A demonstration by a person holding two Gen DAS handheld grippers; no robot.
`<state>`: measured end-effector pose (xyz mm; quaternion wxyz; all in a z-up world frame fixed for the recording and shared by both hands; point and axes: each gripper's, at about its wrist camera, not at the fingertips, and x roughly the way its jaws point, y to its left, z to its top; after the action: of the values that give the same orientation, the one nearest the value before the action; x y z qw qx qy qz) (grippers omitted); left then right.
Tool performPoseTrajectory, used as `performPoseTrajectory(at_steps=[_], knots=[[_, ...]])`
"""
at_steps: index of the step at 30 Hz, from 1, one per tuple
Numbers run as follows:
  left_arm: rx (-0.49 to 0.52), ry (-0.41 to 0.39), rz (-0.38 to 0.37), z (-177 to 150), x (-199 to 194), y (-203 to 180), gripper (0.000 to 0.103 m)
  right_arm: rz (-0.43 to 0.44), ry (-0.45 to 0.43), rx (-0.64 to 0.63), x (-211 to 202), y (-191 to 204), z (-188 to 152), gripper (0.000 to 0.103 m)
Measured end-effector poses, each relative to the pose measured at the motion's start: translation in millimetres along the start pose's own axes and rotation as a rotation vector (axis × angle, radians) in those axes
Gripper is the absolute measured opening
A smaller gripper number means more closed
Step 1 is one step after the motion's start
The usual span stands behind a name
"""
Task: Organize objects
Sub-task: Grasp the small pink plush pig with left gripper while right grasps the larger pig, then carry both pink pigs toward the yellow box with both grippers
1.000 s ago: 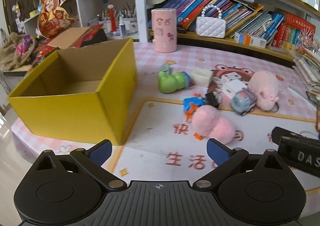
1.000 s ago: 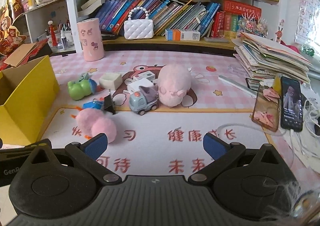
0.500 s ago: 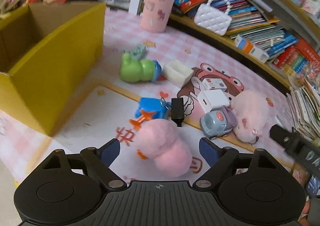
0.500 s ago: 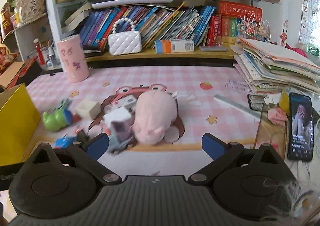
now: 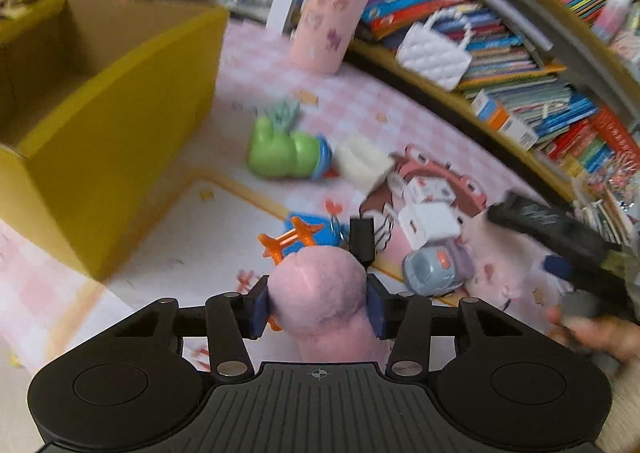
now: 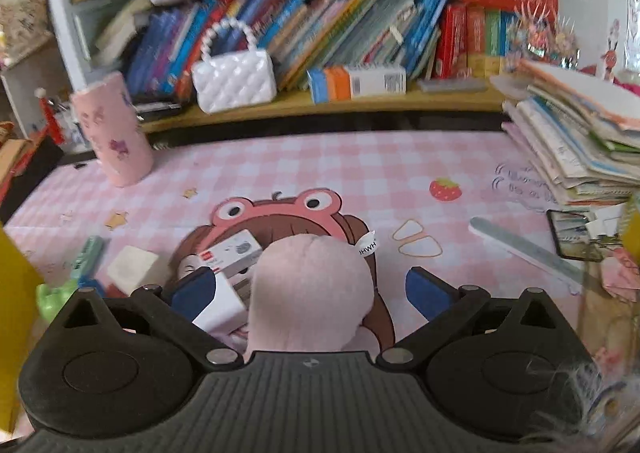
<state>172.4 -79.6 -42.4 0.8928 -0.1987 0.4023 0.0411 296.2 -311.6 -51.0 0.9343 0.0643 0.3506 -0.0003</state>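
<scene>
Left gripper [image 5: 317, 307] is clamping its blue pads against both sides of a fluffy pink pompom plush toy [image 5: 320, 293], which is sitting on the pink checked play mat [image 5: 360, 101] to the right of the open yellow cardboard box [image 5: 120, 101]. Right gripper [image 6: 312, 289] is spreading its fingers wide around a larger pink plush pig [image 6: 308, 285] lying over the mat's frog cartoon, farther from the box, with a white charger cube [image 6: 218, 305] crowding its left pad. Pickup looks to be the step in hand: one toy is being seized, the other bracketed but not yet squeezed. Next, judging by the task, the left arm is facing a lift and a carry leftward over the box wall, and the soft plush may deform or slip; the right needs to close on the pig alone without pinching the cube. Compared with half a second ago, the left fingers, then parted ahead of the pompom, are now pressing into it, and the right gripper has advanced so the pig fills the gap between its fingers.
</scene>
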Motion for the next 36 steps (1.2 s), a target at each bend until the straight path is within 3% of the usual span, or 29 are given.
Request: performPoseTrajectory(at_steps=[2, 7, 10, 13, 17, 22, 27, 31, 36], knots=[[0.026, -0.019, -0.002, 2, -16, 3, 0.046, -0.012, 0.027, -0.008, 13, 2, 0, 0.098], [0.082, -0.057, 0.014, 1, -46, 9, 0.046, -0.031, 0.064, 0.024, 23, -4, -5, 0.068], [0.095, -0.086, 0.027, -1, -60, 14, 0.046, -0.045, 0.044, 0.038, 13, -7, -6, 0.061], [0.089, -0.113, 0.029, -1, -70, 21, 0.046, -0.064, -0.031, 0.029, -18, -6, -9, 0.061], [0.064, -0.122, 0.024, 2, -80, 35, 0.046, -0.024, -0.095, 0.016, -74, 9, -23, 0.061], [0.098, -0.127, -0.002, 6, -87, 51, 0.046, 0.051, -0.076, 0.017, -125, 48, -59, 0.061], [0.173, -0.143, -0.051, 7, -103, 75, 0.046, 0.101, -0.021, -0.047, -151, 104, -99, 0.062], [0.212, -0.177, -0.065, 8, -120, 110, 0.046, 0.093, -0.06, -0.048, -169, 142, -112, 0.062], [0.189, -0.171, -0.064, 7, -139, 169, 0.046, 0.1, -0.048, -0.073, -186, 196, -135, 0.062]])
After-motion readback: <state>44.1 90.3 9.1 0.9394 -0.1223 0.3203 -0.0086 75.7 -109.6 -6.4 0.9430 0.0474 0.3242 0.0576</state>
